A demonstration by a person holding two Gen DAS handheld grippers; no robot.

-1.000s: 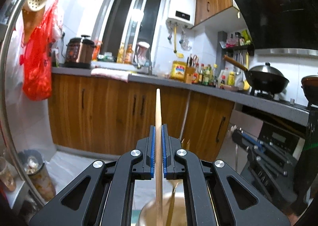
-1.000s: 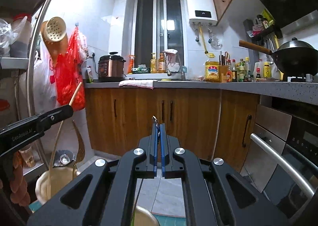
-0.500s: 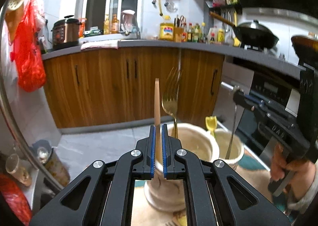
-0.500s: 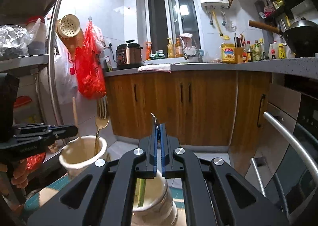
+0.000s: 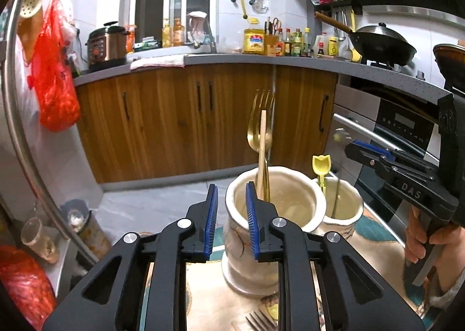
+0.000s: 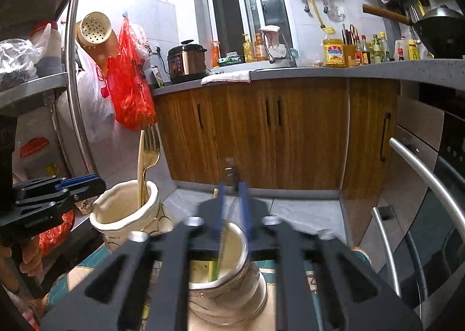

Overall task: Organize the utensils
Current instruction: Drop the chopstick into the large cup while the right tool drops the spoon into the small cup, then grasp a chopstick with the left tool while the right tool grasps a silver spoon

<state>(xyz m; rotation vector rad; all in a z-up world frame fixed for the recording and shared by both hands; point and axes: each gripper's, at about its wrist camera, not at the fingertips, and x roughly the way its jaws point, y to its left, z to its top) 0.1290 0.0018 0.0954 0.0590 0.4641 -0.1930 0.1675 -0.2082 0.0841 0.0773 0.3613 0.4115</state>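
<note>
Over the two cream holders, both grippers are opening their fingers. Nothing sits between the left gripper [image 5: 231, 198] fingers; the wooden stick [image 5: 262, 153] and gold fork [image 5: 259, 124] are standing in the left holder [image 5: 255, 246]. Between the right gripper [image 6: 232, 206] fingers, a thin utensil [image 6: 222, 239] is standing ungripped in the right holder [image 6: 229, 296].

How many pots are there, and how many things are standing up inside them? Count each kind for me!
Pots: 2, the big pot and the small pot
Gold fork: 1
Wooden stick: 1
Yellow-topped utensil: 1
Thin metal utensil: 1
Total: 6
</note>
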